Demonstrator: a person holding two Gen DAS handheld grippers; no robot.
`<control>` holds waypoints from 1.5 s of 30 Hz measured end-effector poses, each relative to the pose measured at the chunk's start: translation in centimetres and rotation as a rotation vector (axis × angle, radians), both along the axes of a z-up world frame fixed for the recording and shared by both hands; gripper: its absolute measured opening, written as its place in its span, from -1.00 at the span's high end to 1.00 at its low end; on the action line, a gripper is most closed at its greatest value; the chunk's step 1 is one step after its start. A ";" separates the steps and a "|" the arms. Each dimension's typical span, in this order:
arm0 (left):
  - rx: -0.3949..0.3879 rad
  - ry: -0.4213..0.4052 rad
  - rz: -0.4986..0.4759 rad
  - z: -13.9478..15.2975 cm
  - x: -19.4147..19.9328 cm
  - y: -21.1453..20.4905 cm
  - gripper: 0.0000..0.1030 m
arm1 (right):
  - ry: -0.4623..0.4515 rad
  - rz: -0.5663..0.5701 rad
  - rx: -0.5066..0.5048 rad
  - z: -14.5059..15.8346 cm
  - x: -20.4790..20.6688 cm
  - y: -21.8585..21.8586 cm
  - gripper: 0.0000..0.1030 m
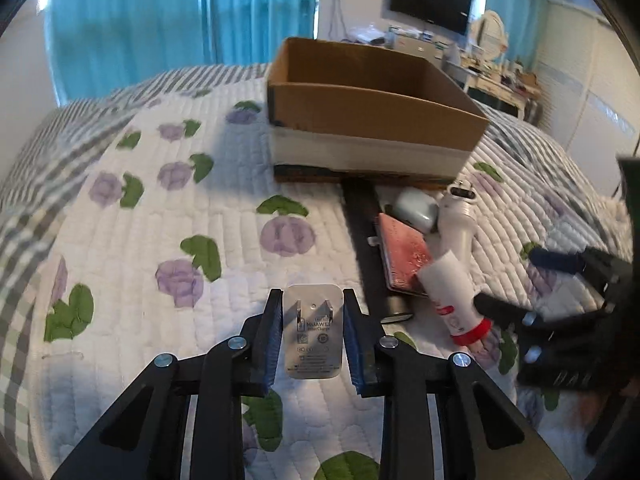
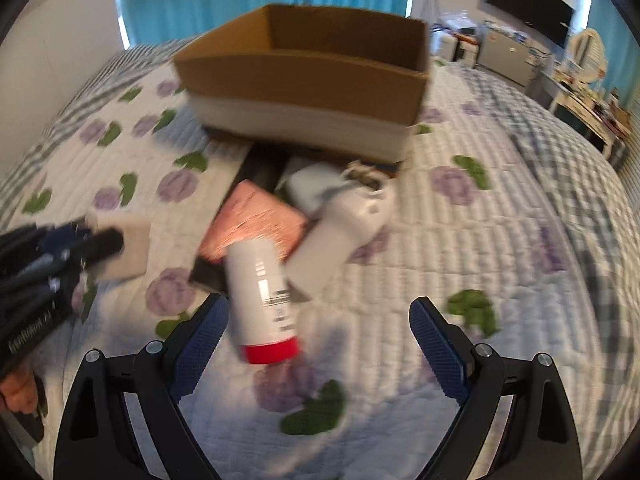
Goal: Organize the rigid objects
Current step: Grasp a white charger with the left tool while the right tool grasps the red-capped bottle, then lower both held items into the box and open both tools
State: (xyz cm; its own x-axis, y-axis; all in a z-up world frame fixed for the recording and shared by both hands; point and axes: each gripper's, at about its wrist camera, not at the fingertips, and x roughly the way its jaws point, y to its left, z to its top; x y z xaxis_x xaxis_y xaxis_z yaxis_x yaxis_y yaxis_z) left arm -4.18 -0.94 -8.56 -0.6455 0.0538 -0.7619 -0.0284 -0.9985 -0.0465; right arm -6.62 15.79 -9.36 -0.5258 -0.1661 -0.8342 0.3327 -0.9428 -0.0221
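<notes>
My left gripper [image 1: 312, 320] is shut on a white Huawei charger plug [image 1: 314, 332], held above the quilt; both show at the left of the right wrist view [image 2: 96, 244], the charger [image 2: 128, 248] between its fingers. My right gripper [image 2: 316, 344] is open and empty, its jaws wide apart just short of a white bottle with a red cap [image 2: 264, 300] lying on the quilt. That bottle [image 1: 456, 300] and the right gripper [image 1: 532, 284] show at the right of the left wrist view. An open cardboard box [image 1: 372, 108] [image 2: 312, 76] stands behind the pile.
The pile also holds a pink flat case [image 2: 252, 224] [image 1: 404, 252], a black bar [image 1: 360, 232], a white case [image 1: 414, 208] and a white handheld device [image 2: 340, 236] [image 1: 460, 216]. Flowered quilt [image 1: 140, 220] covers the bed. A dresser [image 2: 584, 108] and TV [image 1: 430, 2] stand behind.
</notes>
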 end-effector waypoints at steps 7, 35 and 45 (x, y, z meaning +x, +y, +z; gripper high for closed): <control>-0.037 0.006 -0.019 -0.3 0.5 0.5 0.45 | -0.044 0.036 0.091 -2.9 -0.4 -3.3 -0.33; -0.092 0.149 -0.052 10.7 1.1 3.2 0.45 | 0.180 0.045 0.015 9.1 2.4 -0.7 0.31; -0.079 0.230 -0.056 16.2 -5.1 3.9 0.45 | 0.345 0.034 -0.013 17.0 -2.6 0.6 0.31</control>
State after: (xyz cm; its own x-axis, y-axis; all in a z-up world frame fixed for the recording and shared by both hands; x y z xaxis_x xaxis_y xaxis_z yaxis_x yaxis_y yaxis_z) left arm -9.31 2.92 7.63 -0.7999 0.0405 -0.5988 -0.0844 -0.9954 0.0455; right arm -9.24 16.35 7.61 -0.7707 -0.1976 -0.6057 0.3391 -0.9321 -0.1274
